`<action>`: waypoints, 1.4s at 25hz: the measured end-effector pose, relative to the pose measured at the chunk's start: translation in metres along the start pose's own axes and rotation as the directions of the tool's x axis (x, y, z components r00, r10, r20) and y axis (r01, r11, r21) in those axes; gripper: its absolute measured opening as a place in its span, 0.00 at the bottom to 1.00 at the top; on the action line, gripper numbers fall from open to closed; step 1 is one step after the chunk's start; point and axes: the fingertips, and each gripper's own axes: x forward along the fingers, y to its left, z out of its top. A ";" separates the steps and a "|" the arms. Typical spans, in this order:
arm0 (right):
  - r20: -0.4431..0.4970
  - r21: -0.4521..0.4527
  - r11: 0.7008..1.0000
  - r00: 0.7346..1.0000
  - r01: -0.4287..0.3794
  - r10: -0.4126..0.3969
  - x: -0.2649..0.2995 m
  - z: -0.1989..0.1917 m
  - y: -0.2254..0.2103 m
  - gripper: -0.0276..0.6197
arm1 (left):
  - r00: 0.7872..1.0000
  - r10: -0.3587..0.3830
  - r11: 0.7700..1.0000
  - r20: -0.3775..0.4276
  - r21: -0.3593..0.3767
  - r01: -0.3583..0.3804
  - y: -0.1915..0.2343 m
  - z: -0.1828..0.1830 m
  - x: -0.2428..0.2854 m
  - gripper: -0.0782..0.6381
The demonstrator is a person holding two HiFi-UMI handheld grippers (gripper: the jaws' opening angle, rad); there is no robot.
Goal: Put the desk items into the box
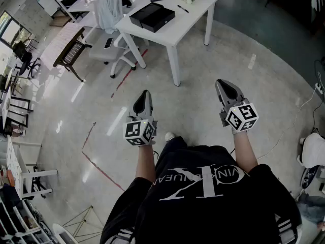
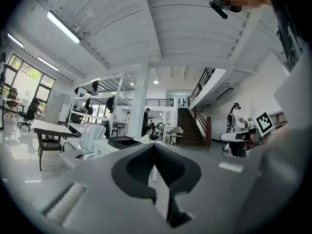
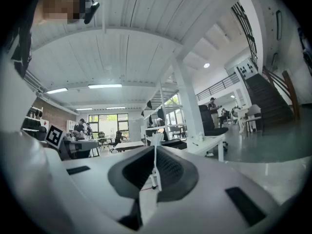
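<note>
Bright, sharp (fisheye-warped edges)

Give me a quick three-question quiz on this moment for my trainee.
1. True or false: the black box sits on the white desk.
2. Pick one. The jaws of the left claw are: A) wide apart, B) together with nothing between them, C) gripping something.
3. Fill the blank: the left claw and the right claw are both held over the ____, short of the desk.

Key: 1 true. 2 B. 3 floor.
</note>
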 end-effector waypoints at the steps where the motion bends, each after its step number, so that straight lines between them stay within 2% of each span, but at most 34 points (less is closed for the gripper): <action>1: 0.001 -0.002 1.000 1.000 -0.001 0.001 -0.001 0.000 0.000 0.08 | 1.000 0.001 1.000 0.004 0.001 -0.001 -0.001 0.002 0.000 0.12; 15: 0.004 -0.016 1.000 1.000 0.003 -0.003 -0.019 -0.002 -0.009 0.08 | 1.000 -0.005 1.000 0.007 0.005 0.005 -0.021 0.000 0.001 0.12; 22: -0.029 -0.011 1.000 0.999 0.019 -0.019 -0.026 -0.013 -0.021 0.08 | 0.999 -0.030 1.000 -0.026 0.002 0.030 -0.032 -0.011 0.013 0.12; 29: -0.040 -0.017 0.999 0.998 0.038 -0.038 -0.006 -0.016 -0.045 0.08 | 0.997 -0.066 0.998 -0.043 -0.007 0.066 -0.031 -0.016 0.056 0.12; 35: -0.077 -0.006 1.000 0.997 0.011 -0.011 0.029 -0.021 -0.072 0.08 | 0.992 -0.109 0.994 -0.064 -0.021 0.107 -0.029 -0.023 0.112 0.12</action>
